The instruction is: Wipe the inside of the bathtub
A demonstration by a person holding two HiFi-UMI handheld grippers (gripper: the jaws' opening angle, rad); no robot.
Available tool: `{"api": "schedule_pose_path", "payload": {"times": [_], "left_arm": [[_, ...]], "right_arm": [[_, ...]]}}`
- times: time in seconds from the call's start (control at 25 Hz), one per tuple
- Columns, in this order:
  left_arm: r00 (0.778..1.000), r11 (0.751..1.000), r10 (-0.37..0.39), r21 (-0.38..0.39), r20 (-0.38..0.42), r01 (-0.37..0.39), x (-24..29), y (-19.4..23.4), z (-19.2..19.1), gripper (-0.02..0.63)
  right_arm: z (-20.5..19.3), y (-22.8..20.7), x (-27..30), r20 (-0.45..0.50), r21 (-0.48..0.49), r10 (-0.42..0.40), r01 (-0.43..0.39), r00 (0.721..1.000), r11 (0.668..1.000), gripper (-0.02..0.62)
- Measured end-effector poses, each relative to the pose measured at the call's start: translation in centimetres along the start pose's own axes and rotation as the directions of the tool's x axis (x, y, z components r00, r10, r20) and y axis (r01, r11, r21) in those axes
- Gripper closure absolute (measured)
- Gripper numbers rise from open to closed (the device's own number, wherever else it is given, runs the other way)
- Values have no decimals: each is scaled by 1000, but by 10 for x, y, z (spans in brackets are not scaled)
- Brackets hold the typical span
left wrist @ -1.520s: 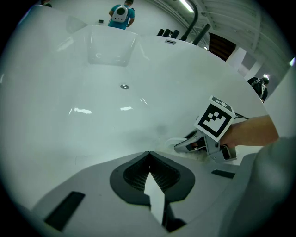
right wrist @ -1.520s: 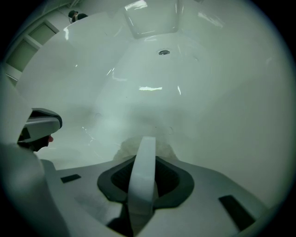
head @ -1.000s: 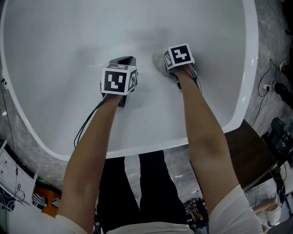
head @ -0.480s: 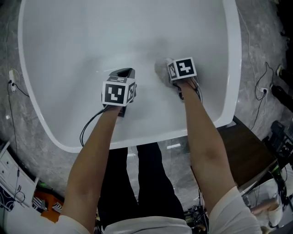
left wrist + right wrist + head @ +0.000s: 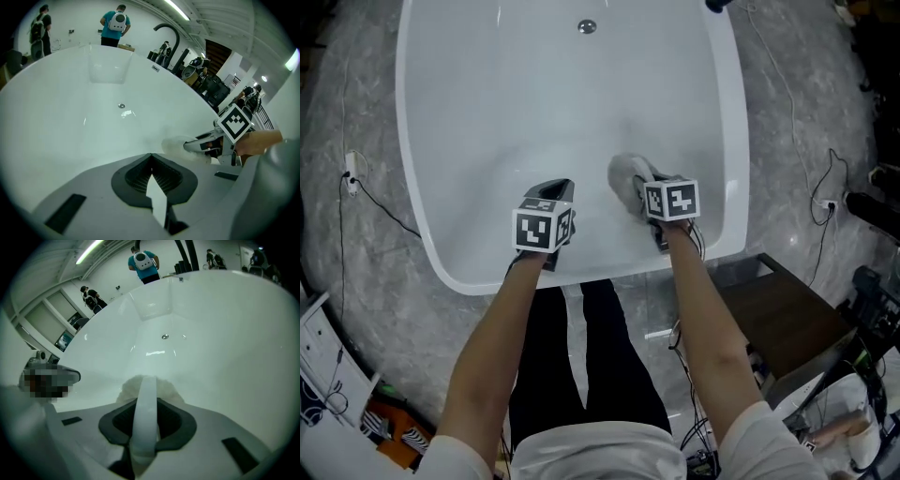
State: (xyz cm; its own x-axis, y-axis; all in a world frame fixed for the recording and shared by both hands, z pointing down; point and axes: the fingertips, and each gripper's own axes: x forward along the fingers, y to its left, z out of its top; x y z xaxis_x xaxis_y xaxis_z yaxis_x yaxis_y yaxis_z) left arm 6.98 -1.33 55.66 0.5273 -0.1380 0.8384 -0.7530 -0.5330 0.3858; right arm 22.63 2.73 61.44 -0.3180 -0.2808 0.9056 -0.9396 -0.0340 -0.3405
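Right gripper view shows the right gripper (image 5: 145, 401) clamped tight on the white handle (image 5: 144, 423) of a fluffy scrubber (image 5: 151, 383). The scrubber's pad rests against the floor of the bathtub (image 5: 225, 333), well short of the drain (image 5: 164, 336). The likely risk from here is the smooth handle twisting or slipping in that narrow hold under wiping pressure, which would send the pad skidding over the glossy surface. A long reach toward the drain could also tip the person leaning over the rim. The left gripper (image 5: 151, 165) has its jaws drawn together on nothing and is held low in the tub, on the near side of the drain and just beside the scrubber.
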Motion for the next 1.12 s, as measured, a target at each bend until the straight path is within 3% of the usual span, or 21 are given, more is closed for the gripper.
{"api": "schedule_pose_path", "payload": {"times": [0.32, 0.56, 0.84, 1.12], "left_arm": [[995, 999, 2, 48, 99, -6, -79, -39, 25, 594], [985, 1000, 1, 28, 171, -6, -161, -60, 33, 594], [967, 996, -9, 89, 254, -14, -239, -100, 50, 594], [924, 996, -13, 89, 382, -23, -327, -124, 66, 594]], "right_arm": [[19, 51, -100, 168, 7, 58, -60, 984, 998, 502], [23, 101, -189, 314, -22, 89, -86, 945, 996, 502], [36, 145, -282, 434, -110, 174, -140, 884, 984, 502], [43, 202, -354, 480, -236, 254, -155, 840, 959, 502]]}}
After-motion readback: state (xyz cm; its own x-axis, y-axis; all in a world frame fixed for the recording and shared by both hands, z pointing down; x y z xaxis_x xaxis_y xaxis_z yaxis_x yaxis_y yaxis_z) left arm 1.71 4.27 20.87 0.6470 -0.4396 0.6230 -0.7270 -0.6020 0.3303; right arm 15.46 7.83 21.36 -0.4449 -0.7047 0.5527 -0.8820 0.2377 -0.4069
